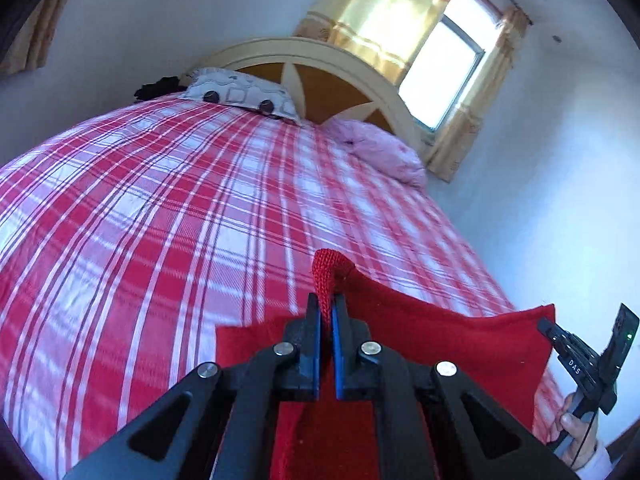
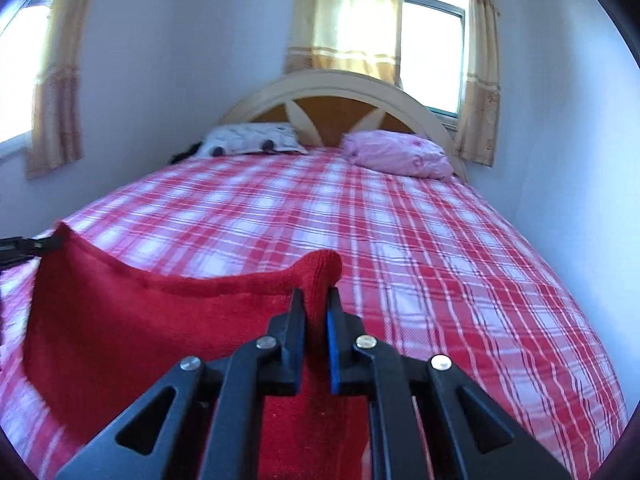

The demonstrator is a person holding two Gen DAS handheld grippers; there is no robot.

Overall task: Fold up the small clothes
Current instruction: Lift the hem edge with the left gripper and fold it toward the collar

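A red knitted garment (image 1: pixel 448 340) hangs stretched between both grippers above the red-and-white checked bed (image 1: pixel 168 208). My left gripper (image 1: pixel 326 304) is shut on one corner of it, a bunched tip of knit sticking up past the blue pads. The right gripper's body (image 1: pixel 584 364) shows at the right edge of the left wrist view, a hand under it. In the right wrist view my right gripper (image 2: pixel 316 300) is shut on the other corner of the red garment (image 2: pixel 132 320), whose top edge sags leftward to the left gripper's tip (image 2: pixel 24 246).
The checked bed (image 2: pixel 420 240) fills the room between white walls. A patterned pillow (image 2: pixel 252 140) and a pink pillow (image 2: pixel 400 154) lie by the arched headboard (image 2: pixel 332 92). Curtained windows (image 2: pixel 432 48) are behind. A dark item (image 1: pixel 156 86) sits beside the patterned pillow (image 1: pixel 240 92).
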